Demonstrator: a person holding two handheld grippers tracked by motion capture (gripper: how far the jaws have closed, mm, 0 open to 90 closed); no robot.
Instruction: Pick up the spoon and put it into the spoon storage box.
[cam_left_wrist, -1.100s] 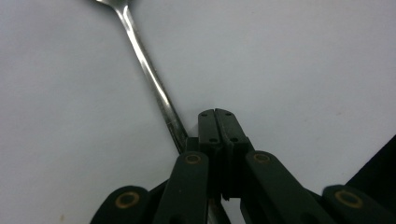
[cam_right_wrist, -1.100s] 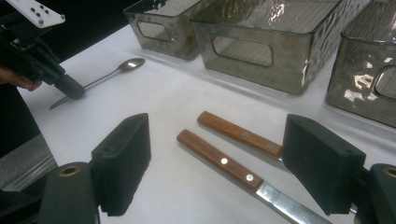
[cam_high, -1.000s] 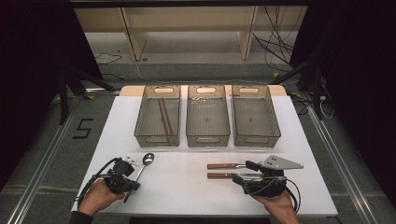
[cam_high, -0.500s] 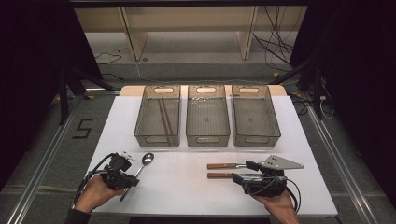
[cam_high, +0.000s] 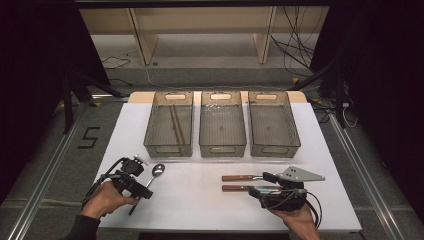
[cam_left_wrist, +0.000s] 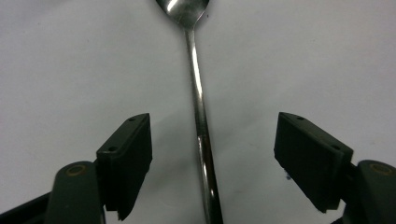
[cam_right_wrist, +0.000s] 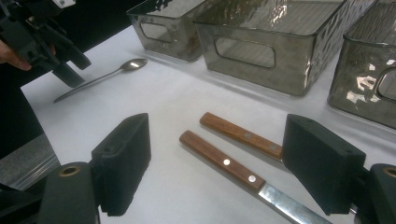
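Left tongs (cam_left_wrist: 212, 163) released, jaws wide apart and straddling the handle of a metal spoon (cam_left_wrist: 198, 107) that lies flat on the white worktop (cam_high: 200, 200); neither jaw touches it. In the high view the left tongs (cam_high: 142, 189) sit at about 8 o'clock on the worktop, spoon (cam_high: 156, 171) bowl pointing toward 1 o'clock. Right tongs (cam_right_wrist: 217, 163) also released, jaws spread either side of two wooden-handled knives (cam_right_wrist: 229, 149) lying side by side, not gripping either. High view: right tongs (cam_high: 257, 186) at about 4 o'clock, knives (cam_high: 240, 183) with handles toward 9 o'clock. Three clear bins (cam_high: 222, 145) stand in a row at 12 o'clock; the leftmost holds a pair of brown chopsticks (cam_high: 176, 124).
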